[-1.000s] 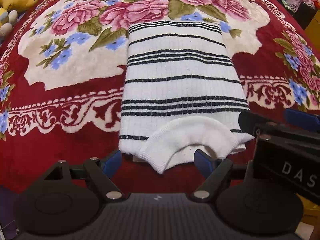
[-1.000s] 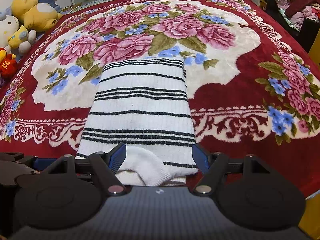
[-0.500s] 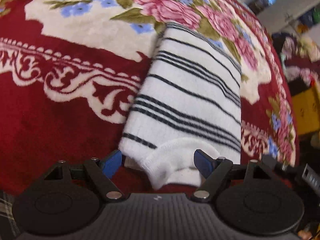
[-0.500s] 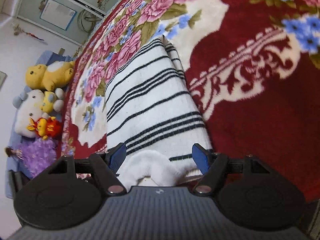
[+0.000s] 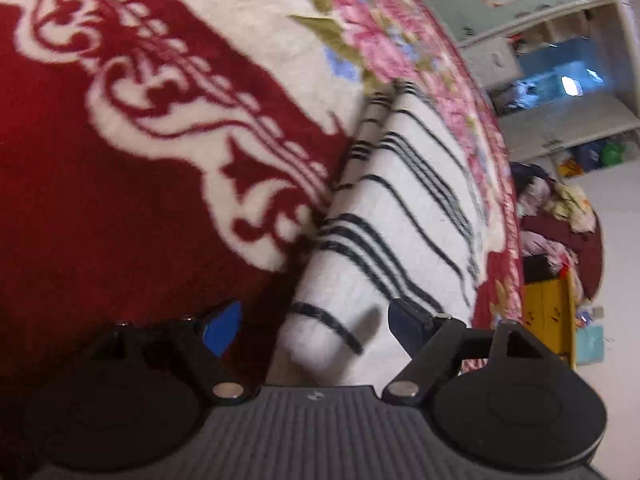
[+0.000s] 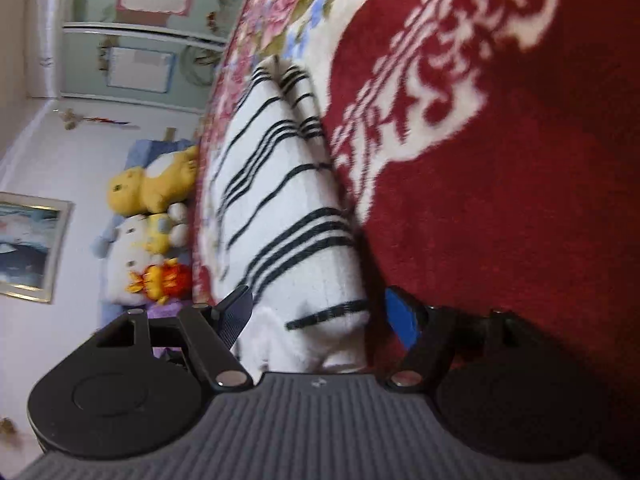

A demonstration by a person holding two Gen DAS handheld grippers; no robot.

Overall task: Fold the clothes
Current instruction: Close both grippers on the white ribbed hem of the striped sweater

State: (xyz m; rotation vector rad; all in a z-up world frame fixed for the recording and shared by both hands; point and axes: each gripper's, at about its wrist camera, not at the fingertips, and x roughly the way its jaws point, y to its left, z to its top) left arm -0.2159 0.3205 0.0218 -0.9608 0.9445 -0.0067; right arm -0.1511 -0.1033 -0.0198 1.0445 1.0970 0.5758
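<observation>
Folded sweater [image 5: 400, 216] on blanket [image 5: 120, 200], toys [image 6: 148, 232] beyond.

The right tool [image 6: 318, 316] is seen with its jaws spread wide around the near corner of a white, black-striped folded garment [image 6: 280, 200], which lies on a red floral blanket [image 6: 500, 200]. Plush toys [image 6: 148, 224] are seen beyond.

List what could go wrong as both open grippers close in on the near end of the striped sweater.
1. The sweater lies folded in layers; the left gripper with open jaws straddling its near corner may catch only the top layer, so the fold slips apart.
2. One right gripper finger sits against the plush blanket; closing may pinch blanket with the sweater.
3. Uneven grips at both corners could skew the next fold.
</observation>
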